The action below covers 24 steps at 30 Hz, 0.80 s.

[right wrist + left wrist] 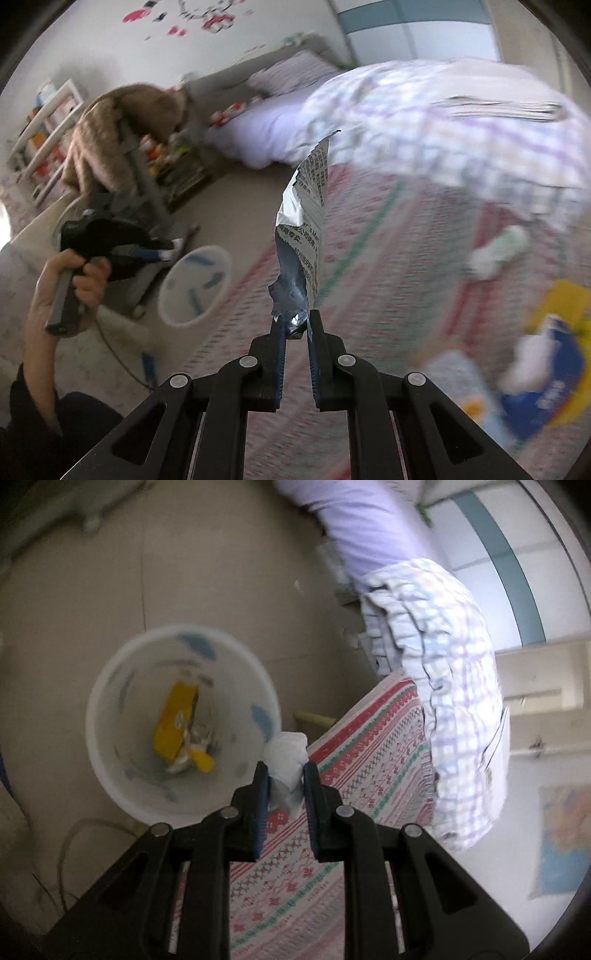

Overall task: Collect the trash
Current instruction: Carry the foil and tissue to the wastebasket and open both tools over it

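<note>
My left gripper [285, 771] is shut on a crumpled white tissue [286, 755], held over the bed edge just right of the white trash bin [110, 686]. The bin stands on the floor and holds a yellow box [173, 720] and other scraps. My right gripper [295, 325] is shut on a torn silver wrapper with printed text [304, 221], held upright above the patterned bedspread [388, 295]. In the right wrist view the left gripper [162, 251] shows in the person's hand beside the bin [195, 288].
A checked quilt [454, 686] is piled on the bed beside a lilac sheet [362, 524]. A blue and yellow pack [546, 373] and a green-white scrap [498, 251] lie on the bedspread. A chair with a brown coat [122, 136] and shelves [44, 140] stand at the left.
</note>
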Tool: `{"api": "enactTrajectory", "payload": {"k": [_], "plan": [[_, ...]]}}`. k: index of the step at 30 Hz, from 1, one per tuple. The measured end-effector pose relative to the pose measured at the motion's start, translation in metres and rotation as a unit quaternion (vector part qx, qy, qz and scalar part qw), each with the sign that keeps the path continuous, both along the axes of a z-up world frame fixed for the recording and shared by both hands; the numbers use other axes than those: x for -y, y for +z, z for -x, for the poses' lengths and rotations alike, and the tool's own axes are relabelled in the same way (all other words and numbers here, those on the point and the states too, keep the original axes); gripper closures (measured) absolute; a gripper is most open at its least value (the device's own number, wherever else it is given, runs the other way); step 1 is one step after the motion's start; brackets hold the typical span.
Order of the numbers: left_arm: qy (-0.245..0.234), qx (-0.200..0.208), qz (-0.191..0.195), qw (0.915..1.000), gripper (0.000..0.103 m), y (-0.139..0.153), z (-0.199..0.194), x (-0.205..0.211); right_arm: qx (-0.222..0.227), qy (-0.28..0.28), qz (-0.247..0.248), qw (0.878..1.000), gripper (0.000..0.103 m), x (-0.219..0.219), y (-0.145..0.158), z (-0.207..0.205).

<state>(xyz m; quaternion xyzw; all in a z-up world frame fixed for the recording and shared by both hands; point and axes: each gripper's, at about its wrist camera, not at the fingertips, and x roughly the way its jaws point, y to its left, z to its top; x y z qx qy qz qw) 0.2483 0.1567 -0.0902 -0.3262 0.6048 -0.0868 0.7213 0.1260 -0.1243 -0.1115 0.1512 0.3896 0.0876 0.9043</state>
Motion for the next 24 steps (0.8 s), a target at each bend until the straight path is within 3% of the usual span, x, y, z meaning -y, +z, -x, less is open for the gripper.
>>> {"api": "enactTrajectory", "payload": {"k": [8, 10, 11, 12, 19, 24], "plan": [[0.032, -0.028, 0.002, 0.9991, 0.079, -0.012, -0.005, -0.026, -0.018, 0.059, -0.024, 0.998, 0.091, -0.077, -0.021, -0.046], [0.039, -0.038, -0.003, 0.9985, 0.06, -0.015, -0.007, -0.032, -0.024, 0.072, -0.028, 0.997, 0.091, -0.094, -0.026, -0.06], [0.047, -0.043, -0.003, 0.998, 0.043, -0.015, -0.007, -0.036, -0.025, 0.077, -0.029, 0.996, 0.091, -0.098, -0.026, -0.067], [0.055, -0.043, -0.003, 0.9975, 0.037, -0.015, -0.006, -0.04, -0.026, 0.082, -0.032, 0.996, 0.091, -0.105, -0.026, -0.075], [0.076, -0.024, -0.005, 0.9968, 0.037, -0.004, -0.004, -0.056, -0.034, 0.112, -0.034, 0.993, 0.091, -0.147, -0.034, -0.112], [0.119, -0.012, -0.016, 0.9927, 0.037, 0.005, 0.004, -0.073, -0.046, 0.122, -0.035, 0.991, 0.091, -0.166, -0.043, -0.128]]}}
